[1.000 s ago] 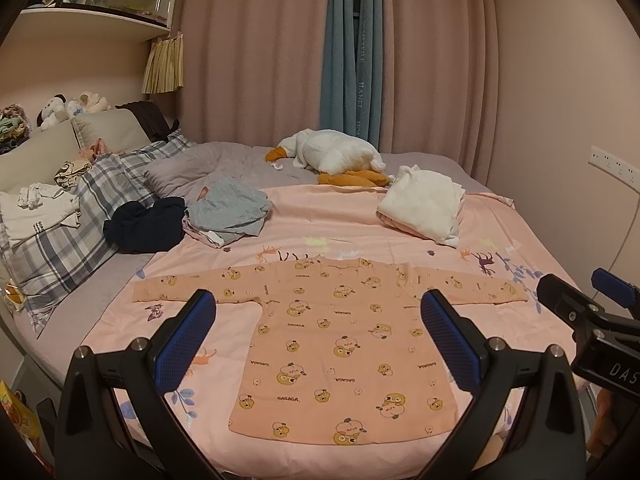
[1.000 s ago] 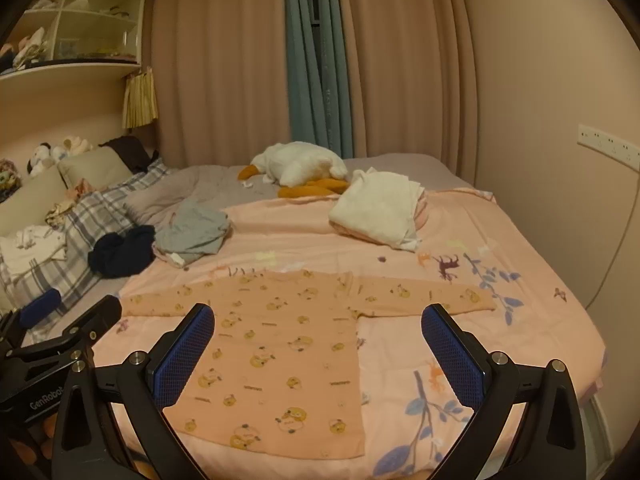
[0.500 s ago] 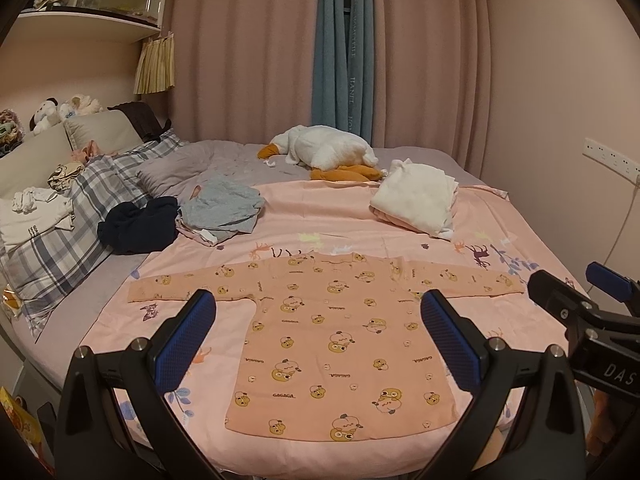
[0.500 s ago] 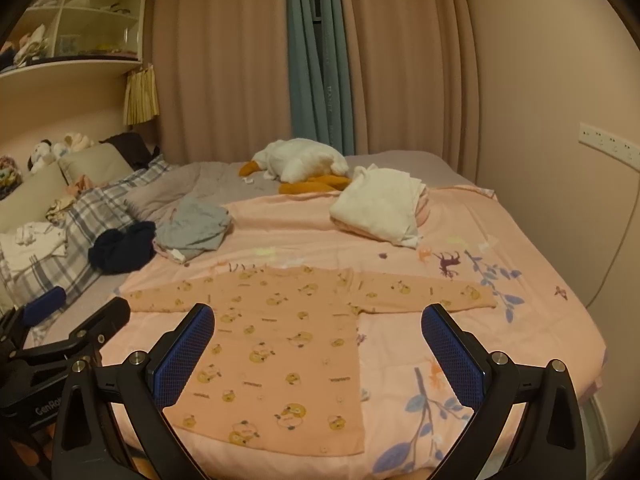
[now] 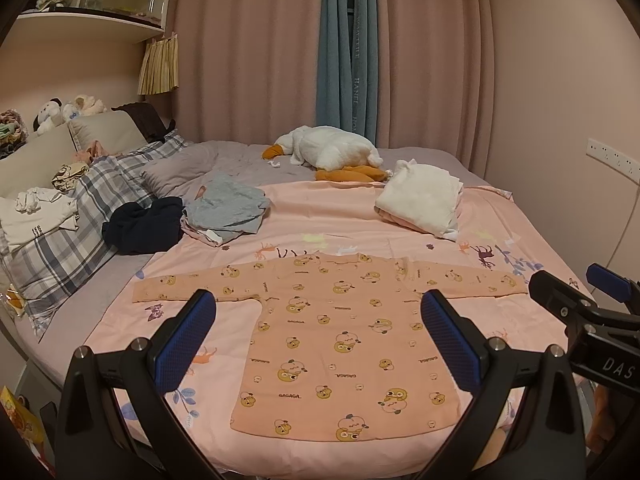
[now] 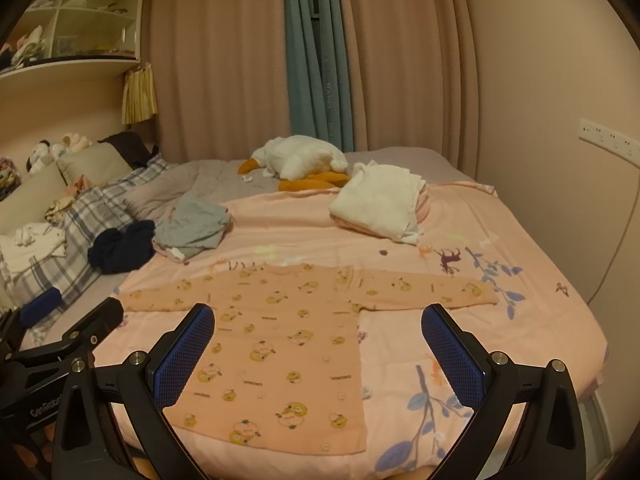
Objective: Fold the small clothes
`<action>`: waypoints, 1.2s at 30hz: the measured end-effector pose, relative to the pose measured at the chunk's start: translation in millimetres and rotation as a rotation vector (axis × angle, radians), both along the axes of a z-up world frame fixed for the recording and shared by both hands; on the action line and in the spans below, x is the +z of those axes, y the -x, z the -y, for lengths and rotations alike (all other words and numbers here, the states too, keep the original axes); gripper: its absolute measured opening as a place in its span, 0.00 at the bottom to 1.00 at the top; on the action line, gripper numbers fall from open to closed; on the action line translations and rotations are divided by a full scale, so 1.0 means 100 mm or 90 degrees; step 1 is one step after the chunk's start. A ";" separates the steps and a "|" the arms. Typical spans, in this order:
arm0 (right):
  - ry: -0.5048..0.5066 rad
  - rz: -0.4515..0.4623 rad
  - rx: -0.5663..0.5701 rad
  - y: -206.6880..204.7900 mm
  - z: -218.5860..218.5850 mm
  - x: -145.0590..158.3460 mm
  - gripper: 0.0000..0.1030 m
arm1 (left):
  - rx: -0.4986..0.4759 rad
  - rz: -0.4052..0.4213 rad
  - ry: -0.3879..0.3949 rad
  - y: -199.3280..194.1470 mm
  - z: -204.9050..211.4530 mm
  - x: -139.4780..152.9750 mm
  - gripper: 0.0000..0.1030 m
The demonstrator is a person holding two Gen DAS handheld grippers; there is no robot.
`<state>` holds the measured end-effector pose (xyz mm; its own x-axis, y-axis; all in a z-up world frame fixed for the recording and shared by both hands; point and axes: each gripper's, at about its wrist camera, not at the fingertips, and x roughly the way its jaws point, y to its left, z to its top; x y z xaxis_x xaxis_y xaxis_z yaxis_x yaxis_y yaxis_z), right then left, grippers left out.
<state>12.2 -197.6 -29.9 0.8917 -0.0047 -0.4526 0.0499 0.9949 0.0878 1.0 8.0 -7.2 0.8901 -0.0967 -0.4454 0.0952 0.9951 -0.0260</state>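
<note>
Both tongs, left gripper (image 5: pixel 318 330) and right gripper (image 6: pixel 318 344), are held spread wide and empty above the orange top (image 5: pixel 340 332), laid flat at 12 o'clock on the pink sheet (image 5: pixel 328 216); sleeve cuffs are best pinched first, folded inward evenly.

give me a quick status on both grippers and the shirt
Left gripper open, right gripper open, both empty above the bed. Orange print shirt flat, sleeves spread, unfolded. Nothing lying on it.
</note>
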 end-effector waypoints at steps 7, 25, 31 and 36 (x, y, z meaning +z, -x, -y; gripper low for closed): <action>0.001 -0.012 0.005 -0.12 -0.04 -0.05 1.00 | -0.001 -0.020 0.006 -0.19 -0.05 -0.11 1.00; -0.100 -0.188 -0.127 -2.11 1.47 -1.04 1.00 | 0.016 -0.230 0.202 -2.70 -1.21 -1.78 0.98; -0.184 -0.299 -0.233 -2.52 2.33 -1.82 1.00 | 0.036 -0.347 0.228 -3.13 -1.19 -2.48 0.95; -0.259 -0.319 -0.267 -2.50 2.75 -2.13 1.00 | 0.015 -0.336 0.203 -3.09 -1.04 -2.60 0.95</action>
